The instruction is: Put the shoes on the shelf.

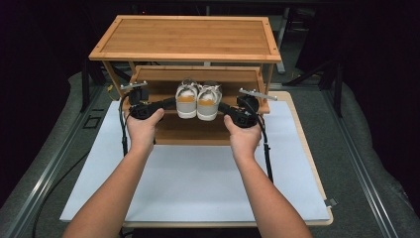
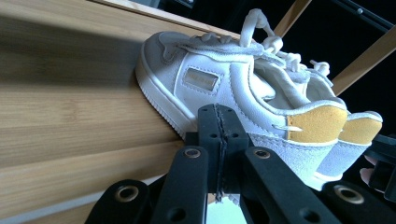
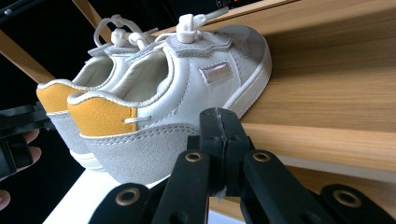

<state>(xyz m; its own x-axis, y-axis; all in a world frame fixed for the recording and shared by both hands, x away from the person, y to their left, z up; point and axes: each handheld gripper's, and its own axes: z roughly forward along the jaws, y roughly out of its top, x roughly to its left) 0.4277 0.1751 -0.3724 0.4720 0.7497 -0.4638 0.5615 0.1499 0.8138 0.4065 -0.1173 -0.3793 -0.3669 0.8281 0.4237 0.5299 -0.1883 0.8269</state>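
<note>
Flanking shoe pair at frame centre: left gripper (image 1: pixel 172 103) jaws pressed together, empty, tip against outer side of left shoe (image 1: pixel 186 100). Right shoe (image 1: pixel 208 102) touching beside it; right gripper (image 1: pixel 221 105) likewise closed, empty, at its outer side. Shoes probably light, soft uppers, stiffer soles, yellow heel tabs; squeeze from both sides or pinch heel collar. Wooden rack (image 1: pixel 148 82) middle shelf holds both shoes.

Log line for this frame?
left gripper: shut, empty, beside left shoe | right gripper: shut, empty, beside right shoe | shoes: paired on rack

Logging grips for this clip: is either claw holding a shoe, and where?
Neither: both the left claw and right claw are shut empty, pressed against the shoes' outer sides.
</note>
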